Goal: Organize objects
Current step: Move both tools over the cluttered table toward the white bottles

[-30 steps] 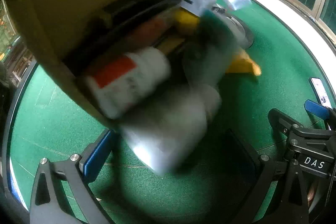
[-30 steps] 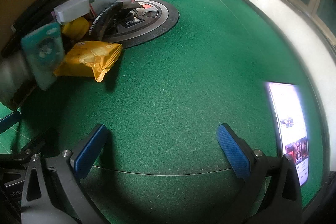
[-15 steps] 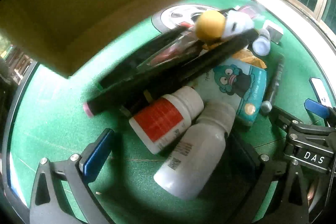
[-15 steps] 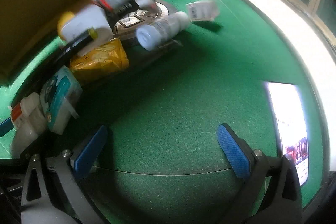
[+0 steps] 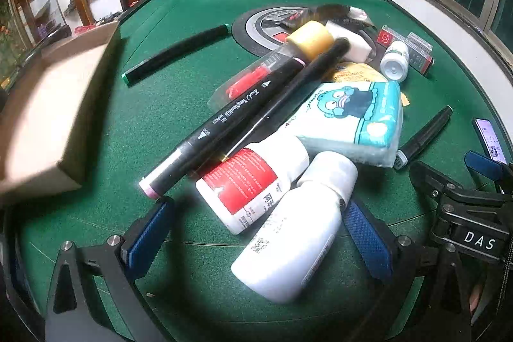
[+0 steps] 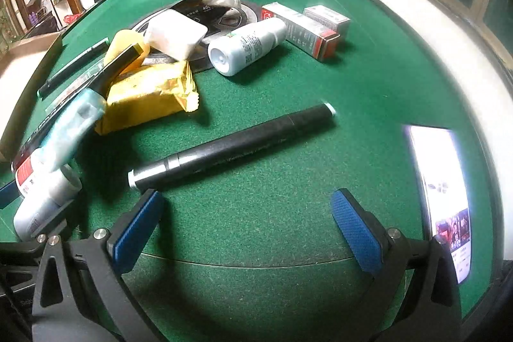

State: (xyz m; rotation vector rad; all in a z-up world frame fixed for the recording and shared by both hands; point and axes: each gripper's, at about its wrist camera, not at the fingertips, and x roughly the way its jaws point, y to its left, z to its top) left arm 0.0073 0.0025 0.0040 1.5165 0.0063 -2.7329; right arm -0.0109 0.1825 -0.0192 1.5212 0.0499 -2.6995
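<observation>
A heap of objects lies on the green table. In the left wrist view: a plain white bottle (image 5: 295, 233), a red-label bottle (image 5: 253, 181), a cartoon tissue pack (image 5: 356, 120), black markers (image 5: 237, 117) and a yellow-capped tube (image 5: 307, 40). My left gripper (image 5: 259, 236) is open, its blue pads either side of the white bottle. In the right wrist view a black marker (image 6: 231, 146) lies just beyond my open, empty right gripper (image 6: 247, 226). A yellow snack packet (image 6: 147, 95), a small white bottle (image 6: 247, 44) and red-white cartons (image 6: 304, 31) lie farther off.
A cardboard box (image 5: 48, 104) stands at the left edge of the table. A lit phone (image 6: 439, 191) lies at the right near the table rim. A round black panel (image 5: 256, 28) sits at the table centre under the heap. Chairs stand beyond the far edge.
The cardboard box was tipped over the table and the objects fell out into a heap. The box has since moved off to the left. A black marker rolled in front of the right gripper.
</observation>
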